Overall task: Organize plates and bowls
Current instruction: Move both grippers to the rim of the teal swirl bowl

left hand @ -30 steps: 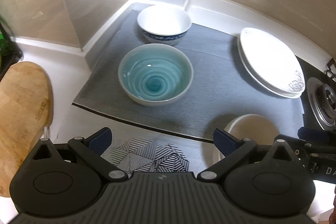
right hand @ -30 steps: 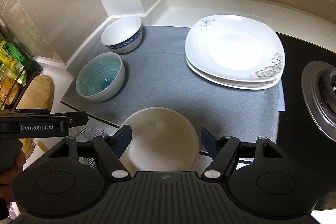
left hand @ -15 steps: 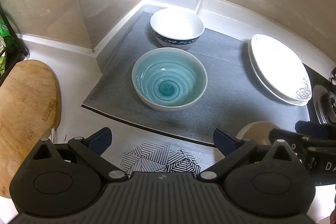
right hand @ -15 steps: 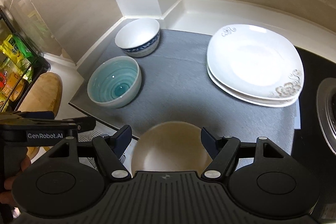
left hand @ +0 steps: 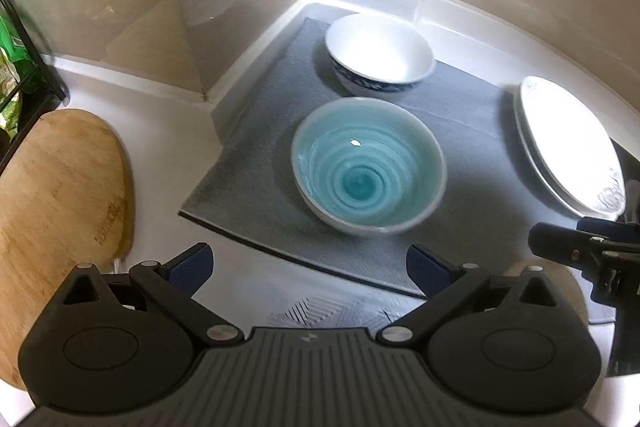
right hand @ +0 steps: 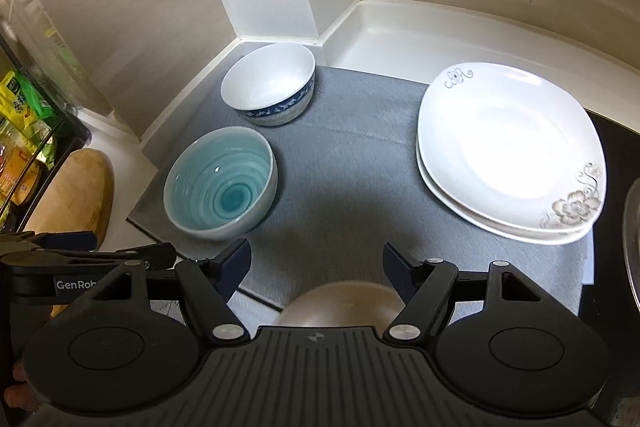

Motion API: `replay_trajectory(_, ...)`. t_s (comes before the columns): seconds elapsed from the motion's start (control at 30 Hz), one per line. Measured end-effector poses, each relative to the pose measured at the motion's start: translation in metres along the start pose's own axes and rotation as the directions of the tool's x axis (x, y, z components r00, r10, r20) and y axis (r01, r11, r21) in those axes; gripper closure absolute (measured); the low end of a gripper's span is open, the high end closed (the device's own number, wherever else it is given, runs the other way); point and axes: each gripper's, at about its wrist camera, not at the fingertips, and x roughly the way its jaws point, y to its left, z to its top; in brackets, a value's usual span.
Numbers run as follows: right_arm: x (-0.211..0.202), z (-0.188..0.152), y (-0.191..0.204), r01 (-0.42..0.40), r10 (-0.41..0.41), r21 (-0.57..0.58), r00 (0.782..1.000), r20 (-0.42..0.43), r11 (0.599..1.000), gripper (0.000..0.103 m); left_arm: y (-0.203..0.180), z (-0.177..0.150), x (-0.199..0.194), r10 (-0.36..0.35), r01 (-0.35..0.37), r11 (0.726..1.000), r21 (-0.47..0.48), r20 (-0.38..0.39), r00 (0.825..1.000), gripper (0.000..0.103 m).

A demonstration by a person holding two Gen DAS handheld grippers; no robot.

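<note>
Teal bowl (left hand: 368, 165) is sitting on the grey mat (right hand: 340, 163) near the bench's back corner, just before the white bowl (right hand: 269, 83); plates (right hand: 506, 151) are lying stacked toward the mat's right edge; left tool (left hand: 308, 263) and right tool (right hand: 316, 261) are both gaping wide, holding nothing; a tan bowl (right hand: 344, 303) is lying beneath the right tool.

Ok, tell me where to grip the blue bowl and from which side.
Grip the blue bowl at its near rim, one finger inside and one outside, coming from above with the left gripper. It stands upright and empty on the mat, too wide to span comfortably.
</note>
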Motion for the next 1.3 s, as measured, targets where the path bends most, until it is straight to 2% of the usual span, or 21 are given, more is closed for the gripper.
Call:
replay_trajectory(0.23,0.028,0.021,0.006,0.0,0.0,0.011,1.0,-0.01,1.0,0.028,0.016,0.023,0.02,0.039,-0.039,0.998,-0.041,0.013,0.999,0.0)
replay_trajectory(0.57,0.065,0.043,0.02,0.005,-0.006,-0.021,0.999,-0.043,1.0,0.028,0.026,0.046,0.06,0.049,-0.053,0.996,-0.076,-0.045,0.998,0.0)
replay_trajectory(1.3,0.126,0.055,0.023,0.021,-0.025,-0.028,0.988,-0.151,0.999,0.028,0.024,0.058,0.113,0.035,-0.051,0.993,-0.107,-0.154,0.988,0.0)
